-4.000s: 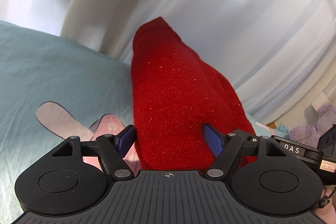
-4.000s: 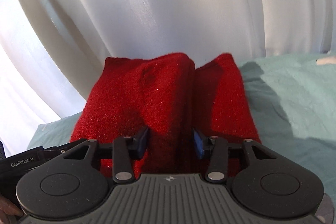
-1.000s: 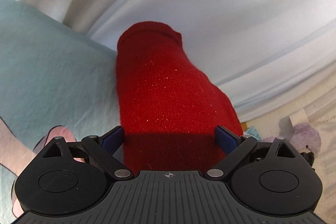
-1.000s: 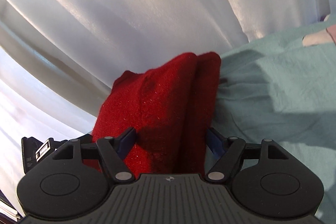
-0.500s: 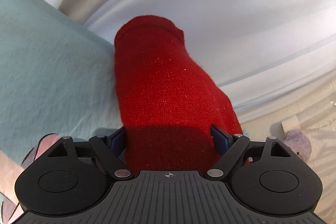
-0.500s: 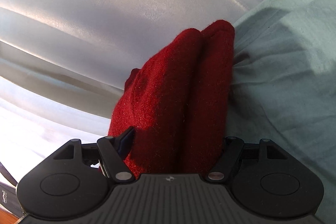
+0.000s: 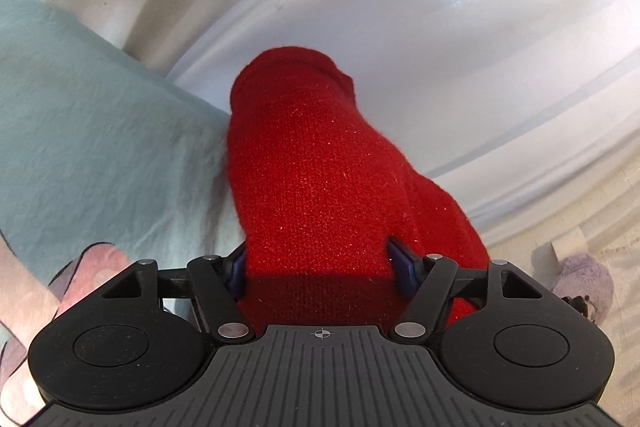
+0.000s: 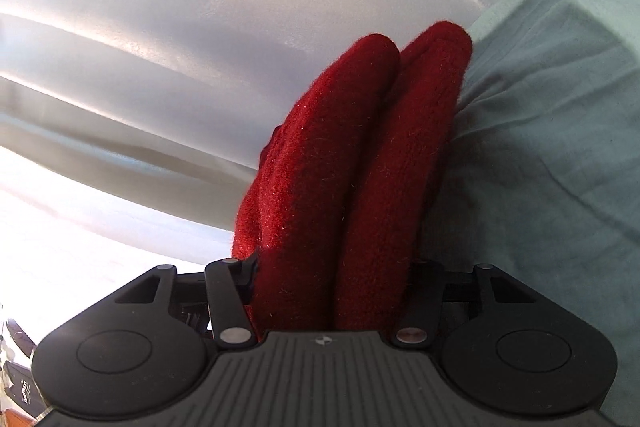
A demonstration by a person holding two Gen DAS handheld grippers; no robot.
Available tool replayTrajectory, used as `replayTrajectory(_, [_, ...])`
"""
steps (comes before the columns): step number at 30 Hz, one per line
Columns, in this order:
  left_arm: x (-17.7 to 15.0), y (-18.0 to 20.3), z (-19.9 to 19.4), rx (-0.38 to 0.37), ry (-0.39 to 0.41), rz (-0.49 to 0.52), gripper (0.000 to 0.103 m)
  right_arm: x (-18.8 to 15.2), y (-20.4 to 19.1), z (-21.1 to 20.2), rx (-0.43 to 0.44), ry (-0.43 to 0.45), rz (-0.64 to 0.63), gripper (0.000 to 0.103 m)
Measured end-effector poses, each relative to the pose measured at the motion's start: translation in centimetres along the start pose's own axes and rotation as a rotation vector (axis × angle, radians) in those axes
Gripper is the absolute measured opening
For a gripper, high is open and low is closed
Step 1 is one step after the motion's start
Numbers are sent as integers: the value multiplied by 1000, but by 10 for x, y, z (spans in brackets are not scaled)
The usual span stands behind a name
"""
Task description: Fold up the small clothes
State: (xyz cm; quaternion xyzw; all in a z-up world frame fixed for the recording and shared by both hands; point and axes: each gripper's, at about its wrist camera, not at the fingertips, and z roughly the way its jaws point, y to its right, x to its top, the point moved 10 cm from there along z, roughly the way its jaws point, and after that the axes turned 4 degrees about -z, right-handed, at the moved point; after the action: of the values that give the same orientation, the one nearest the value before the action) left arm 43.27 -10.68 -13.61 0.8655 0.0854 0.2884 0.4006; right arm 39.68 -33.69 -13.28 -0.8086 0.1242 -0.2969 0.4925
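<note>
Narrower than before, both grippers (image 7: 320, 263) (image 8: 332, 279) are closing on the fuzzy, folded red knit (image 7: 320, 187).

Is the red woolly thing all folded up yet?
Nearly. The red knit already lies doubled in thick layers on the green sheet. Both the left gripper and right gripper are closing on it. Laying it flat and letting go remains.
</note>
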Motion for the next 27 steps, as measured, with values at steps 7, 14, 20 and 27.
replayTrajectory(7, [0, 5, -59, 31, 52, -1, 69, -23, -40, 3, 34, -43, -45, 52])
replayTrajectory(14, [-10, -14, -142, 217, 137, 40, 73, -68, -87, 25, 117, -124, -93, 53])
replayTrajectory(20, [-16, -54, -191, 416, 200, 60, 71, -97, -85, 35, -138, -154, -256, 65])
replayTrajectory(27, [-11, -50, -223, 514, 290, 94, 80, -85, -150, 15, -338, 81, -578, 65])
